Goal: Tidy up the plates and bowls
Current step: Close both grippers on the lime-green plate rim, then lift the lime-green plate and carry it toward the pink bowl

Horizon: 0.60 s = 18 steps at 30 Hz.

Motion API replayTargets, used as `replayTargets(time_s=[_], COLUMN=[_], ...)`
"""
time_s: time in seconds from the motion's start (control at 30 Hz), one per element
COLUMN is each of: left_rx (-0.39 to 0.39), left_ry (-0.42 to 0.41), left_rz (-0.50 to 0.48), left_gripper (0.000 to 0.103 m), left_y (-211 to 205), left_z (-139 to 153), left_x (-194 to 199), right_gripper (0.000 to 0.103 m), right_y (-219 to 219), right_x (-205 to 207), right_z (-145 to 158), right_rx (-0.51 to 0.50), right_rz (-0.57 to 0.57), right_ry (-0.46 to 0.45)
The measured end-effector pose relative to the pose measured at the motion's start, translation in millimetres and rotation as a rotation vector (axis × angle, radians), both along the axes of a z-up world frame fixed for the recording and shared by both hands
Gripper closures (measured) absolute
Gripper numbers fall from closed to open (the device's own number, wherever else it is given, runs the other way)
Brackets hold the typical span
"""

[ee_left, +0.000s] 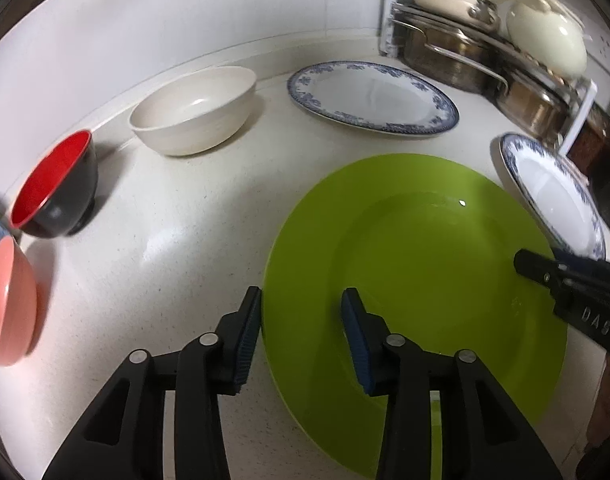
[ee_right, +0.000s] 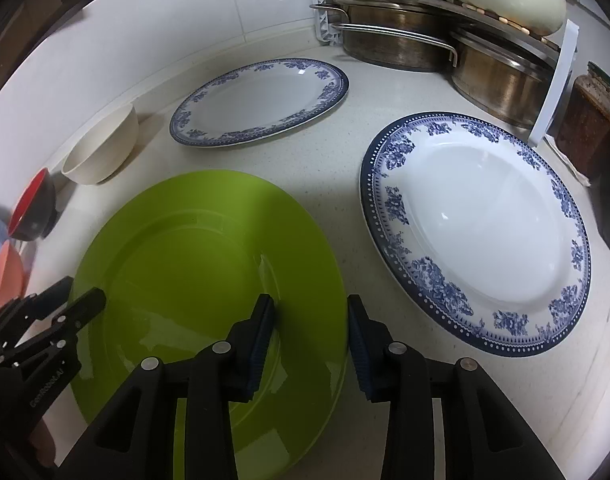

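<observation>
Left wrist view alone shows the pink bowl [ee_left: 9,304] whole, the red bowl [ee_left: 53,184] tipped, mouth facing left, the cream bowl [ee_left: 193,110] upright. Right wrist view alone shows the near blue plate [ee_right: 475,232] whole, flat on the counter [ee_right: 337,168], right of the green plate [ee_right: 201,280]; far blue plate [ee_right: 261,102] behind, long axis running left to right. Green plate flat at centre front. Left gripper [ee_left: 301,320] parted, straddling its left rim, pads not pressing. Right gripper [ee_right: 311,328] likewise parted over the right rim. Pots [ee_right: 401,46] stacked on the corner rack.
</observation>
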<state>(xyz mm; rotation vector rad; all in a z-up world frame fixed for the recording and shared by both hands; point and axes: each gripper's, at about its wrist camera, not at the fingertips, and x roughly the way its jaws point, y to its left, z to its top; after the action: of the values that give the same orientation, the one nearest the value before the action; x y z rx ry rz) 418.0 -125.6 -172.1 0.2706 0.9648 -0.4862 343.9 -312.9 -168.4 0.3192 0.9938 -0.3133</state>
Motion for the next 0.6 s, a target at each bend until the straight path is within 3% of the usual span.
replayTargets(time_s=[0.4, 0.6], left_rx=[-0.015, -0.023], left_ry=[-0.004, -0.021], left_rz=[0.028, 0.077], left_gripper=[0.066, 0.066], left_y=[4, 21], left_z=[7, 23], left_x=[-3, -12], right_gripper=[0.064, 0.064], right_y=[6, 12], right_x=[-2, -3], right_z=[10, 21], right_rx=[-0.071, -0.049], right_rz=[0.035, 0.048], right_ry=[-0.029, -0.045])
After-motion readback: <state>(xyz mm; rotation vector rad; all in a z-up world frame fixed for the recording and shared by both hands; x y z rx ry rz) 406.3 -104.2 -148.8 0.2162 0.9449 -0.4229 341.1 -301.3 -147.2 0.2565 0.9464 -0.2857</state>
